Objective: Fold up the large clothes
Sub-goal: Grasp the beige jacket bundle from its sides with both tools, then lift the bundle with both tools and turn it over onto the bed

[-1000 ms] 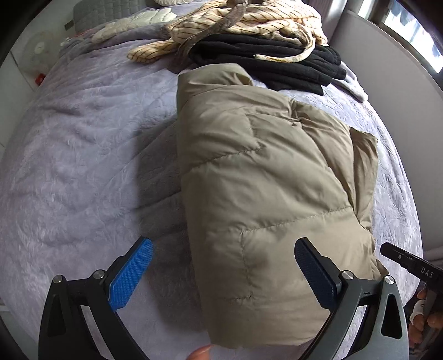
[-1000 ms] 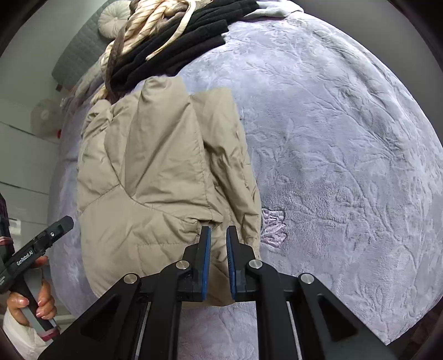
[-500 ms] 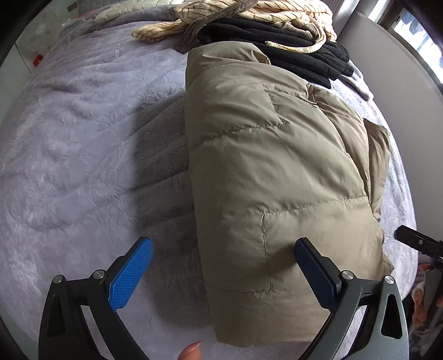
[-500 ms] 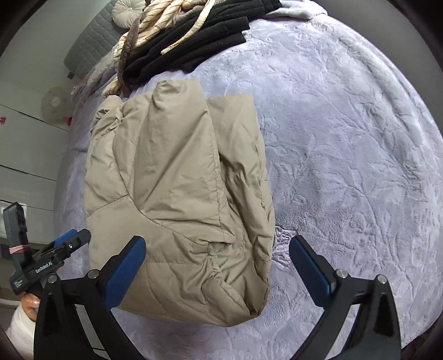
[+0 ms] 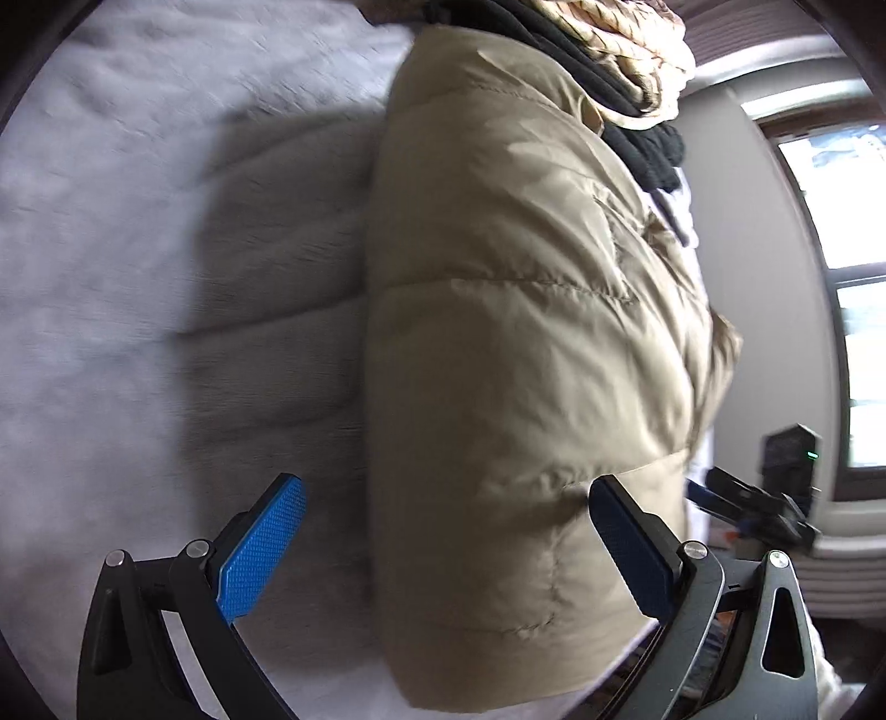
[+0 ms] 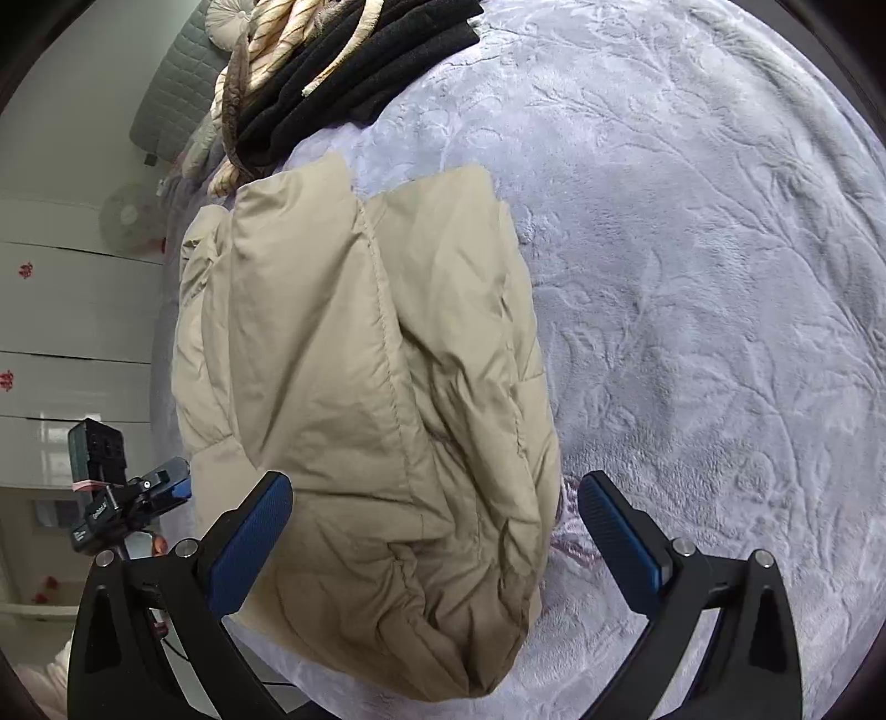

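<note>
Lying folded into a thick rectangular bundle, the beige puffer jacket (image 5: 526, 332) is resting on the lavender plush bedspread (image 5: 138, 277), its smooth quilted shell puffing up between stitched seams. In the left wrist view, a broad stretch of bare, fuzzy bedspread is spreading out to the left of the jacket's straight folded edge. The left gripper (image 5: 448, 548) is hovering with its fingers spread wide, gripping nothing; its blue-padded left finger is sitting over the bedspread and its right finger over the jacket's lower corner. Beyond the jacket's far end, a pile of black clothes (image 5: 626, 111) and a cream striped garment (image 5: 626, 50) is crowding that edge.

In the right wrist view, the jacket (image 6: 360, 387) is filling the left half, its crumpled near end bulging toward the camera. The right gripper (image 6: 434, 534) is likewise standing wide open and empty, straddling the jacket's near right edge. To the right, embossed floral bedspread (image 6: 692, 277) is lying open up to the bed's rounded edge.
</note>
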`<state>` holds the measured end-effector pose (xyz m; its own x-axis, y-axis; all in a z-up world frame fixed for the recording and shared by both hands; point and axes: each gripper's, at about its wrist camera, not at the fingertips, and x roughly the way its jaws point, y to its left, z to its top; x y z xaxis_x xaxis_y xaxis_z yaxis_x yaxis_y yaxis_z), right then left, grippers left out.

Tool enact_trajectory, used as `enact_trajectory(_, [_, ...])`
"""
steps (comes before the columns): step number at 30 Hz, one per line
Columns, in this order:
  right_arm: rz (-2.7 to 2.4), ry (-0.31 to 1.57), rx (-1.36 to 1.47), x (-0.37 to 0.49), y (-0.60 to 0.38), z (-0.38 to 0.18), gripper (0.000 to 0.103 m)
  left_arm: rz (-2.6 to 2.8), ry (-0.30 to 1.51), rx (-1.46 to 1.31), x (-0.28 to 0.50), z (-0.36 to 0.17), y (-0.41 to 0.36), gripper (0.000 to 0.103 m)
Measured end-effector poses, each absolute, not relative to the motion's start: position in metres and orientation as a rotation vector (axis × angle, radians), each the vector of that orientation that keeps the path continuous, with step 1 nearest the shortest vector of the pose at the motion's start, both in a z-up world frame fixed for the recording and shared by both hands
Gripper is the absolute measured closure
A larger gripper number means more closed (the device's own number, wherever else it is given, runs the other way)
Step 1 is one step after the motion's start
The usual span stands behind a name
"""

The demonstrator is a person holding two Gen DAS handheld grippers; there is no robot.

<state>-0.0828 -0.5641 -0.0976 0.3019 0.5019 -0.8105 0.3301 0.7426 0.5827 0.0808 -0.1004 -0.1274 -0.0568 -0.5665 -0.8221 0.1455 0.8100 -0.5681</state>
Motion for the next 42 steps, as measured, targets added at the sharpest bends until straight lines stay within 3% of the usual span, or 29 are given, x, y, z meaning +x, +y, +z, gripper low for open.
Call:
enact_trajectory(13, [0.330,1.376,0.749,-0.030,-0.556,-0.149,0.000,-0.861,1.567,-0.459,0.115,-0.180,-0.121,0.001])
enact_trajectory(20, [0.442,1.349,0.914,-0.004,-0.563,-0.177,0.000,-0.932,1.597,-0.564,0.124,-0.211,-0.134,0.000])
enact_trajectory(29, [0.455,1.311,1.048,0.022,-0.556,-0.187,0.000,-0.830,1.549,-0.533,0.123,-0.199,-0.152,0.002])
enact_trajectory(30, [0.441,1.308,1.072,0.024,-0.556,-0.187,0.002,-0.823,1.533,-0.520,0.122,-0.194,-0.153,0.004])
enact_trajectory(34, [0.427,1.270,1.111,0.018,-0.558,-0.176,0.038,-0.809,1.460,-0.498,0.120,-0.170,-0.153,0.017])
enact_trajectory(36, [0.437,1.240,1.108,0.017,-0.558,-0.163,0.047,-0.815,1.434,-0.481,0.118,-0.158,-0.154,0.018])
enact_trajectory(42, [0.461,1.172,1.082,0.014,-0.537,-0.127,0.050,-0.848,1.371,-0.448,0.112,-0.126,-0.144,0.018])
